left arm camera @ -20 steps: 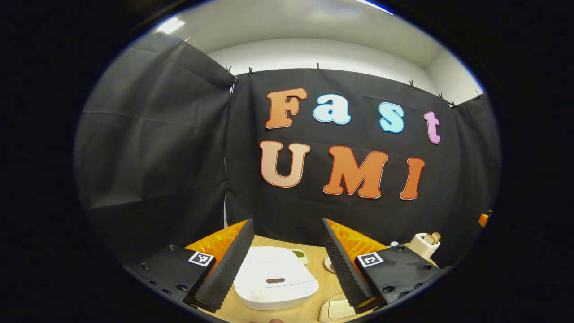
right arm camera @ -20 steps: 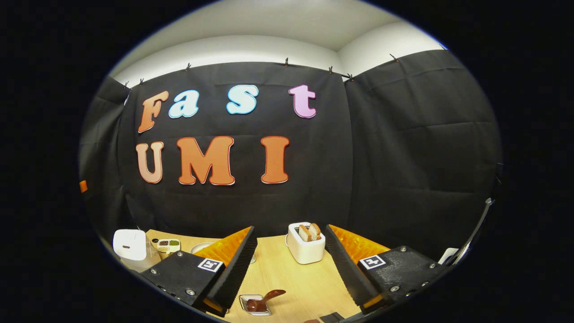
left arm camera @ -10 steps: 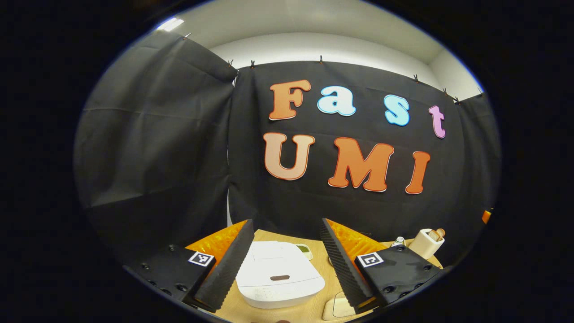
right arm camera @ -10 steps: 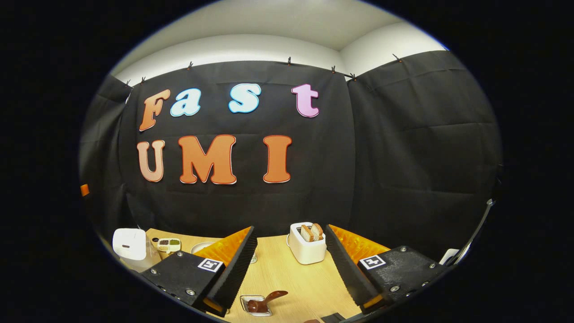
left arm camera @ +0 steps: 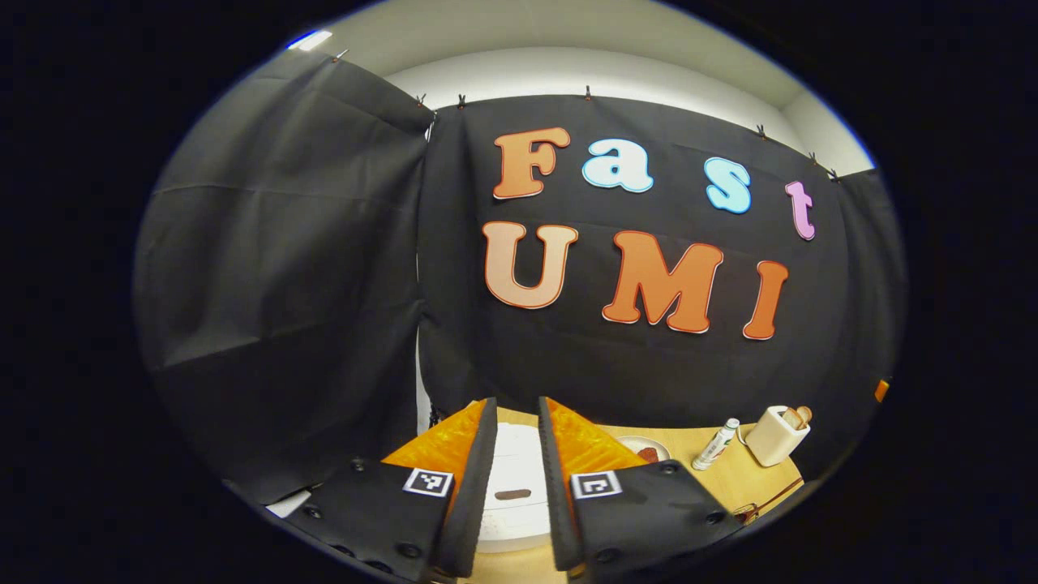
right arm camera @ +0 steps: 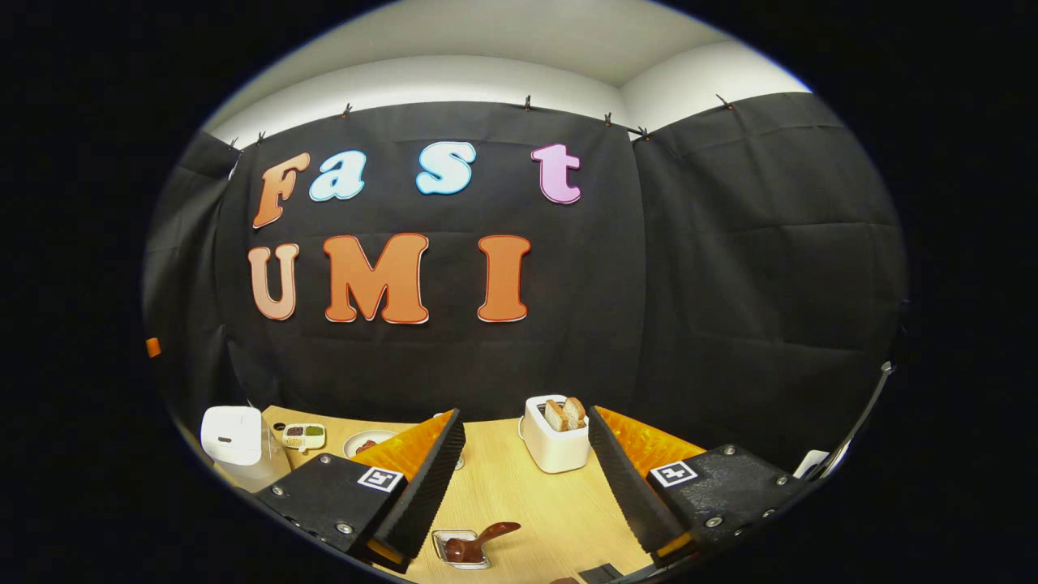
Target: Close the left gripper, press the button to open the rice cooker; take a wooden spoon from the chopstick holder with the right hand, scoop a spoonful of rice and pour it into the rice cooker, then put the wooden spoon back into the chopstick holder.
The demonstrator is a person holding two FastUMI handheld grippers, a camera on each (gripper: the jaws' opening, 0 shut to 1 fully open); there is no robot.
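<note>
In the left gripper view, the left gripper (left arm camera: 516, 422) points forward and slightly down over the table (left arm camera: 734, 478), its two fingers drawn close together with only a narrow slit between them, holding nothing. Through that slit sits the white rice cooker (left arm camera: 512, 474), lid down, with its dark oval button (left arm camera: 512, 494) showing on the front of the lid, right on the line of the fingertips but apart from them. Farther right on the wood lie a small plate (left arm camera: 645, 448), a leaning white bottle (left arm camera: 715, 444) and, beyond it near the black cloth, a white toaster (left arm camera: 777, 434) with bread in its slots.

In the right gripper view, the right gripper (right arm camera: 527, 426) is held level and low above the table, fingers spread wide with nothing between them. Nearest, just beyond the left finger, a small clear dish (right arm camera: 459, 549) holds a brown spoon (right arm camera: 482, 539) whose handle slants up to the right. Farther on, between the fingertips, stands the toaster with two slices of bread (right arm camera: 564, 413). Far off to the left at the table's edge are the rice cooker seen from the side, a small tray of condiments (right arm camera: 303, 435) and the plate, all well apart from this gripper. I cannot make out a chopstick holder in either view.
</note>
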